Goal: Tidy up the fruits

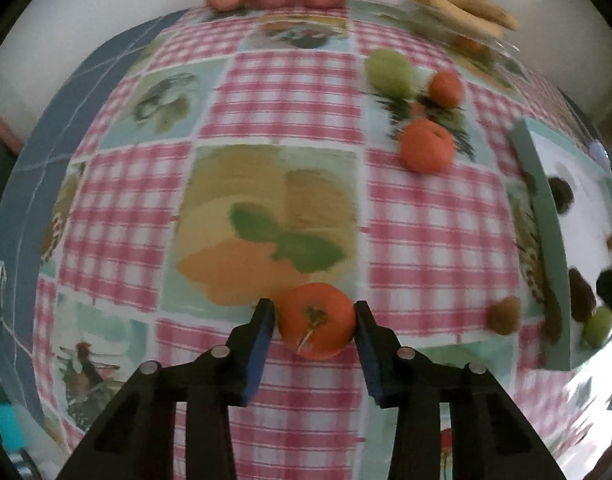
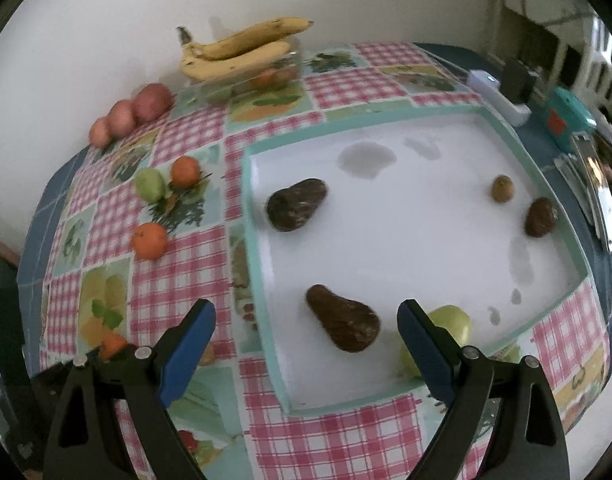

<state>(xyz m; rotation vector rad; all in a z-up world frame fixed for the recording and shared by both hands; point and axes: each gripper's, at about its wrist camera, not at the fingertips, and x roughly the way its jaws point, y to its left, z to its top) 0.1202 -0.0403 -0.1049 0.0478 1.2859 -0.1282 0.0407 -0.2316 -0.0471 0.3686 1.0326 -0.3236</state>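
My left gripper [image 1: 314,312] is shut on an orange tangerine [image 1: 317,320], held above the checked tablecloth. My right gripper [image 2: 306,316] is open and empty above the white tray [image 2: 262,248], near a dark avocado [image 2: 343,324] and a green apple [image 2: 451,326]. The tray also holds another avocado [image 2: 296,205], a kiwi [image 2: 502,188] and a brown fruit [image 2: 541,217]. On the cloth lie two tangerines [image 2: 149,241] [image 2: 185,171] and a green fruit [image 2: 150,185]. The held tangerine and left gripper show at the lower left of the right wrist view [image 2: 113,345].
Three red apples [image 2: 132,114] line the back wall. Bananas [image 2: 238,52] rest on a clear container [image 2: 266,78] with fruit inside. A brown fruit [image 1: 503,315] lies on the cloth beside the tray's edge [image 1: 545,224]. Devices [image 2: 501,96] and cutlery [image 2: 593,192] sit at the right.
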